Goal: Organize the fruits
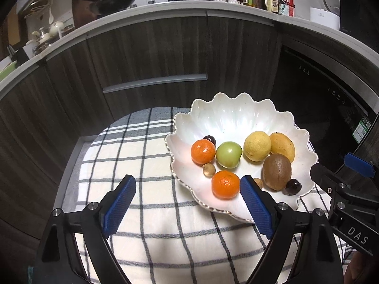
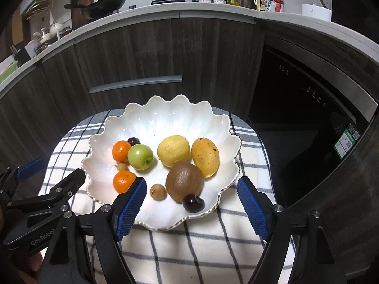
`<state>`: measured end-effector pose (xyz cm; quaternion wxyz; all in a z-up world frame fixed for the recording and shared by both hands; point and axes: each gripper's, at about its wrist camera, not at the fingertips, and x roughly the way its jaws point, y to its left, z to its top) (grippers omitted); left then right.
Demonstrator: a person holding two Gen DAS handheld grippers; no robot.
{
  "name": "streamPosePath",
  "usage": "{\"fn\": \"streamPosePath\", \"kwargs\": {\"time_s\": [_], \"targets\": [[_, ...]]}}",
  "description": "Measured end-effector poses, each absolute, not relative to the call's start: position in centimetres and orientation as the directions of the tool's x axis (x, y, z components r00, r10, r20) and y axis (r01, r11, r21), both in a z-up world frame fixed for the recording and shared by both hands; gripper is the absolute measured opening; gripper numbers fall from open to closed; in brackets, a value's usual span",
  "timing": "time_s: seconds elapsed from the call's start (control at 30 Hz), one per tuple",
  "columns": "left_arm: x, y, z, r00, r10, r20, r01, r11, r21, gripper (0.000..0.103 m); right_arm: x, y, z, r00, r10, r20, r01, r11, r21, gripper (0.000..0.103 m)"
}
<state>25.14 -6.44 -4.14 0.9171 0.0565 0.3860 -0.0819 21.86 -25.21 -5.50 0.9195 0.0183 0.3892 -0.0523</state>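
Note:
A white scalloped plate sits on a checked cloth and holds all the fruit. On it lie two tangerines, a green apple, a lemon, a mango, a kiwi, two dark cherries and two small longans. My left gripper hovers open over the plate's near left rim, its pads touching nothing. My right gripper hangs open above the kiwi and the near cherry, holding nothing.
The checked cloth covers a small round table. Dark wood cabinets curve behind it, with a black built-in appliance at the right. The counter above carries a wok, a pot, bottles and jars.

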Motion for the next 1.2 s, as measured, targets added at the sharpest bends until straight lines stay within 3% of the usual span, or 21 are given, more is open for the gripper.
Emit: {"fn": "streamPosePath", "kwargs": {"time_s": [0.73, 0.87, 1.2], "targets": [[16.7, -3.8, -1.0, 0.748, -0.043, -0.662, 0.099, 0.994, 0.048, 0.093, 14.0, -23.4, -1.5, 0.777, -0.063, -0.627, 0.073, 0.997, -0.01, 0.08], [14.7, -3.2, -1.1, 0.77, -0.019, -0.638, 0.074, 0.996, 0.059, 0.095, 12.3, -23.1, -1.6, 0.787, -0.062, -0.614, 0.072, 0.997, -0.008, 0.086], [10.4, -1.7, -1.0, 0.81, 0.02, -0.586, 0.026, 0.997, 0.07, 0.098, 8.7, -22.3, -1.6, 0.819, -0.055, -0.571, 0.052, 0.998, -0.02, 0.087]]}}
